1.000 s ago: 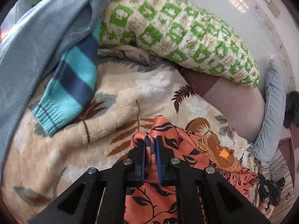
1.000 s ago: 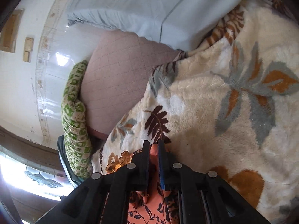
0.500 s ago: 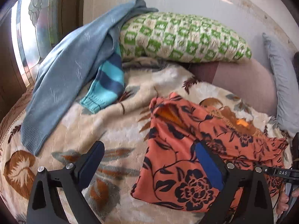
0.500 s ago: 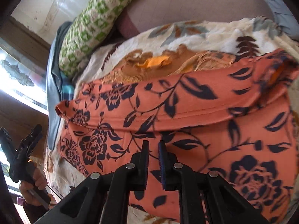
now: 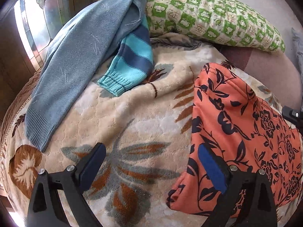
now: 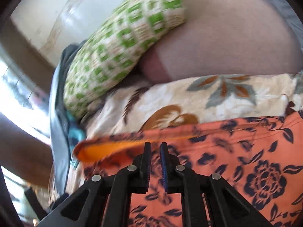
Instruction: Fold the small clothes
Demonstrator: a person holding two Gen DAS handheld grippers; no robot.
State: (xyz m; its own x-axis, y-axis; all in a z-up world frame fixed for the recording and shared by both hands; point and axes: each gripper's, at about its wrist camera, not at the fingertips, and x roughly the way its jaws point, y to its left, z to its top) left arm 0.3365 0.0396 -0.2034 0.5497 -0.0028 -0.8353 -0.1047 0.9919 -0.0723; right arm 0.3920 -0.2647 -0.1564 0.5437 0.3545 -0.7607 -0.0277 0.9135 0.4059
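Orange floral-print cloth garment lies folded on cream leaf-pattern plush blanket, at its right side. Left gripper spread wide, holding nothing, right finger over garment edge. Right gripper fingers nearly together above the garment; pinching fabric or not, cannot tell, view blurred. Blue knit sweater, striped teal sleeve, green checked pillow behind.

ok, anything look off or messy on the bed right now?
Mostly the orange floral garment: it lies bunched, its upper edge ridged up rather than flat, so the fold isn't tidy. The left gripper is open above the blanket. The right gripper is nearly shut over the garment, but blur hides any pinch.
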